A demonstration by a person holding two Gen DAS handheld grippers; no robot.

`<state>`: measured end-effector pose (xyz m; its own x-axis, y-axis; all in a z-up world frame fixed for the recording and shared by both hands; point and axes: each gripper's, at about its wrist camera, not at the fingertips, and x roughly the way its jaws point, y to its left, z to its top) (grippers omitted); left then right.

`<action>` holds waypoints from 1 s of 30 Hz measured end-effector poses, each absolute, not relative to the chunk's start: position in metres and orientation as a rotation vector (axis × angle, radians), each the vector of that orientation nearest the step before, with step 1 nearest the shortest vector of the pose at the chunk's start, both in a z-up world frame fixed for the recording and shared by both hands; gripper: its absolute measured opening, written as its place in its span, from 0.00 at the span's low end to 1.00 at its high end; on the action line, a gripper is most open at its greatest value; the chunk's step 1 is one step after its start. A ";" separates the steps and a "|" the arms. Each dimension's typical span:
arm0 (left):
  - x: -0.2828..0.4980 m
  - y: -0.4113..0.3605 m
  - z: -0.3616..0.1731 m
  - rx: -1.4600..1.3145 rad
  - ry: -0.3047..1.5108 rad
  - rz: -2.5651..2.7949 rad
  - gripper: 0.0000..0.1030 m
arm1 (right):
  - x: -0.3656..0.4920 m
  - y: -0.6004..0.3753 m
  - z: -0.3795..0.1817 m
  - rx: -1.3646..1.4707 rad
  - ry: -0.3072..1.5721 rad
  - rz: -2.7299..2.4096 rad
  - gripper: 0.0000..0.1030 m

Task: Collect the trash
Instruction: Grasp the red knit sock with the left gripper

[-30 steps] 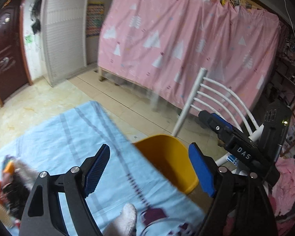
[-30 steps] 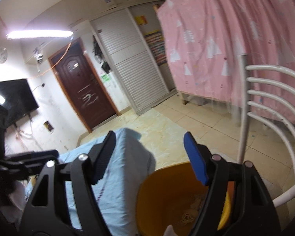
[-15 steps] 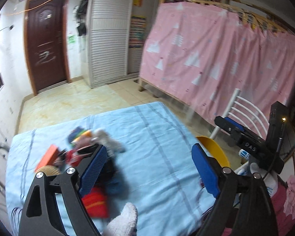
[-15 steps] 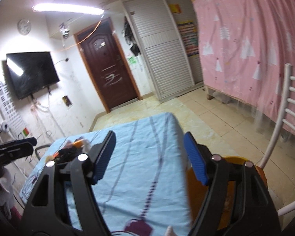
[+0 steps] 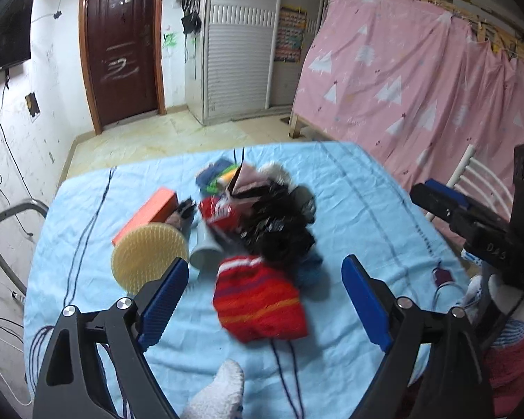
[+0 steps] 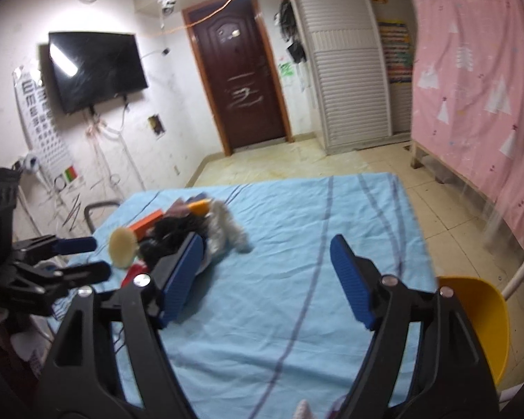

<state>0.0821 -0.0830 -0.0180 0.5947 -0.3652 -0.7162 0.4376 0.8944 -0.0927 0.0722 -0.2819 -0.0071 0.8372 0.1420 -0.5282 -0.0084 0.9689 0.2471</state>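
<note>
Both cameras are swinging away from the yellow bin (image 6: 478, 317) compared with a second ago, when it was filling the space between the blades; now they are facing the heap of clutter (image 5: 258, 216) instead.

Left tongs (image 5: 262, 300) are hanging released, blades wide apart and gripping nothing, just short of the red striped cloth (image 5: 258, 300) at the near edge of the heap. Right tongs (image 6: 265, 276) are likewise spread and empty, hovering off to the heap's right side over bare blue sheet.

Working outward from the heap: a black crumpled mass (image 5: 279, 227) is sitting at its middle, a grey cup (image 5: 206, 248) is lying tipped beside it, a round yellow brush (image 5: 146, 258) and an orange box (image 5: 146, 209) are lying on its left, and a fluffy white piece (image 6: 223, 227) is trailing off its far right. All of it is resting on the bench (image 5: 366, 192) under the blue cloth. The bin is standing well apart from the heap, past the bench's right edge.

Judging by the size of the heap, most of the collecting is remaining; what the bin is already holding cannot be told.
</note>
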 end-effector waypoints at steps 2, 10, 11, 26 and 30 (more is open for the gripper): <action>0.084 -0.084 -0.028 0.110 0.823 -0.462 0.79 | 0.078 -0.274 -0.010 0.230 0.596 0.092 0.71; 0.096 -0.086 -0.068 0.138 0.898 -0.475 0.79 | 0.093 -0.245 -0.021 0.189 0.683 0.149 0.71; 0.097 -0.086 -0.072 0.134 0.902 -0.481 0.79 | 0.094 -0.241 -0.022 0.181 0.696 0.162 0.72; 0.084 -0.037 -0.043 0.012 0.794 -0.483 0.23 | 0.115 -0.188 -0.043 0.116 0.855 0.311 0.80; 0.080 -0.017 -0.027 -0.030 0.745 -0.463 0.23 | 0.123 -0.178 -0.047 0.096 0.894 0.308 0.79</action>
